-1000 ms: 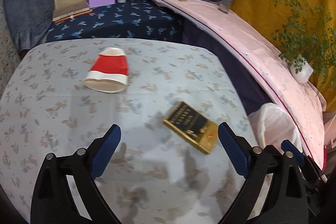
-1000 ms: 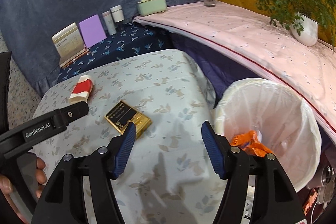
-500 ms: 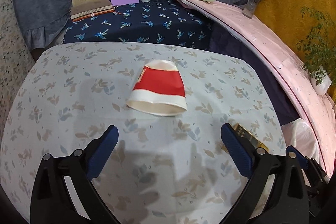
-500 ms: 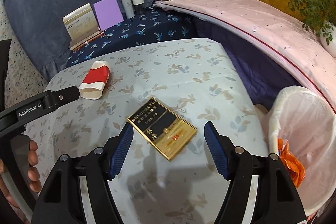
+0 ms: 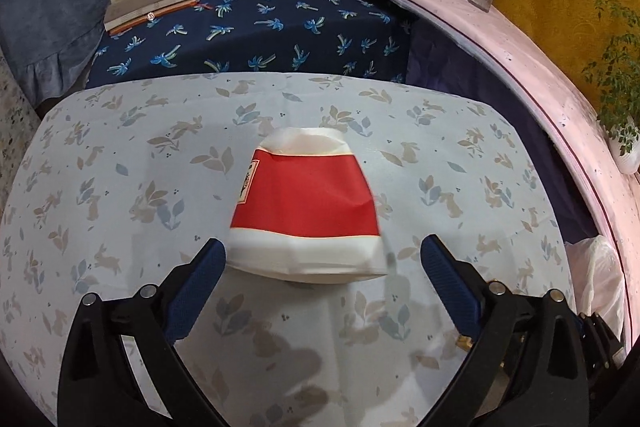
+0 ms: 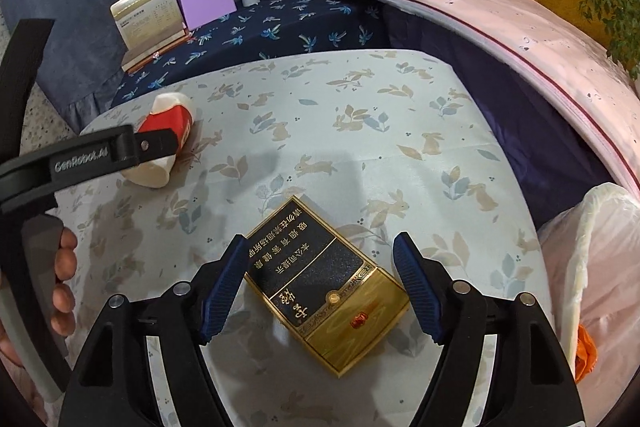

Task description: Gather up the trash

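Left gripper (image 5: 322, 259) is hovering with jaws spread wide around the wide end of a crushed red-and-white paper cup (image 5: 306, 215) lying on the table (image 5: 120, 155); pads not touching it. Right gripper (image 6: 320, 279) jaws are opening, straddling a black-and-gold cigarette pack (image 6: 326, 283) lying flat, no contact visible. Left finger is partly hiding the pack's corner. White-lined trash bin (image 6: 600, 267) is sitting cut off at the right edge, with something orange (image 6: 585, 349) inside, hard to identify.

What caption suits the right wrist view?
Right gripper, jaws opening, straddles a black-and-gold cigarette pack lying on the rabbit-print tablecloth.
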A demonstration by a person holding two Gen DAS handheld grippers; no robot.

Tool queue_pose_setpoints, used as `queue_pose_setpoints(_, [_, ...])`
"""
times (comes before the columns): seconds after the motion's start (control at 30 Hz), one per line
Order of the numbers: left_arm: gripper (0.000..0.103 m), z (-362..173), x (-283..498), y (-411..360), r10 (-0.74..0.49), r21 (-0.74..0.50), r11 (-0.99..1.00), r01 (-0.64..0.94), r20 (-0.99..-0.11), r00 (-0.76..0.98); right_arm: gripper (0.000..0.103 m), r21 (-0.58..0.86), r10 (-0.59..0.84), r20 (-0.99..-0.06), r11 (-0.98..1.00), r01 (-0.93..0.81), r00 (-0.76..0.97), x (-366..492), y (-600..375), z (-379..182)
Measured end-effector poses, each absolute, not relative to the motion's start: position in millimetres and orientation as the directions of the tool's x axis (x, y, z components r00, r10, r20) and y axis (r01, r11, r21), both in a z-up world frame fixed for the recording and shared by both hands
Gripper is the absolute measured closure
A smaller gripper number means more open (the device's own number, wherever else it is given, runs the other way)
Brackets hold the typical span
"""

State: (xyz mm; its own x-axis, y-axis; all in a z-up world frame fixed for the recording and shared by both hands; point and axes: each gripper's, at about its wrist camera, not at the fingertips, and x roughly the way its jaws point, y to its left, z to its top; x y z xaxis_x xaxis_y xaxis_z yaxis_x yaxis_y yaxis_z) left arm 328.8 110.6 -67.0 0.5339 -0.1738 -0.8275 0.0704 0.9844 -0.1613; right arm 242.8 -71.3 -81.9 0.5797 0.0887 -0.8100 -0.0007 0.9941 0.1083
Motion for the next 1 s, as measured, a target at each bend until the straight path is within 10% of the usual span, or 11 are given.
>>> queue_pose_setpoints(0.17, [0.017, -78.0, 336.0, 109.7, -0.208, -0.187, 0.978, 0.093, -0.852, 0.481, 0.028, 0.108, 0.096, -0.820, 0.994, -0.013, 0.564, 242.5, -67.8, -89.9])
queue_pose_setpoints(0.53, [0.079, -84.4, 306.3, 102.0, -0.251, -0.205, 0.967, 0.148, -0.853, 0.457, 0.028, 0.131, 0.125, -0.828, 0.991, -0.028, 0.547, 216.6, -60.8, -92.3])
queue_pose_setpoints(0.7, [0.081, -81.4, 290.4, 100.9, -0.291, -0.253, 0.957, 0.143, -0.839, 0.460, 0.028, 0.102, 0.107, -0.831, 0.994, -0.040, 0.546, 198.5, -55.5, -93.7])
queue_pose_setpoints(0.83, [0.053, -72.1, 282.2, 97.5, -0.283, -0.249, 0.959, 0.136, -0.822, 0.494, 0.028, 0.104, 0.109, -0.830, 0.994, -0.041, 0.547, 191.5, -55.6, -92.2])
queue_pose_setpoints(1.0, [0.049, -63.6, 293.7, 103.1, -0.260, -0.252, 0.964, 0.087, -0.810, 0.526, 0.031, 0.109, 0.109, -0.829, 0.994, -0.032, 0.549, 192.3, -56.8, -90.1])
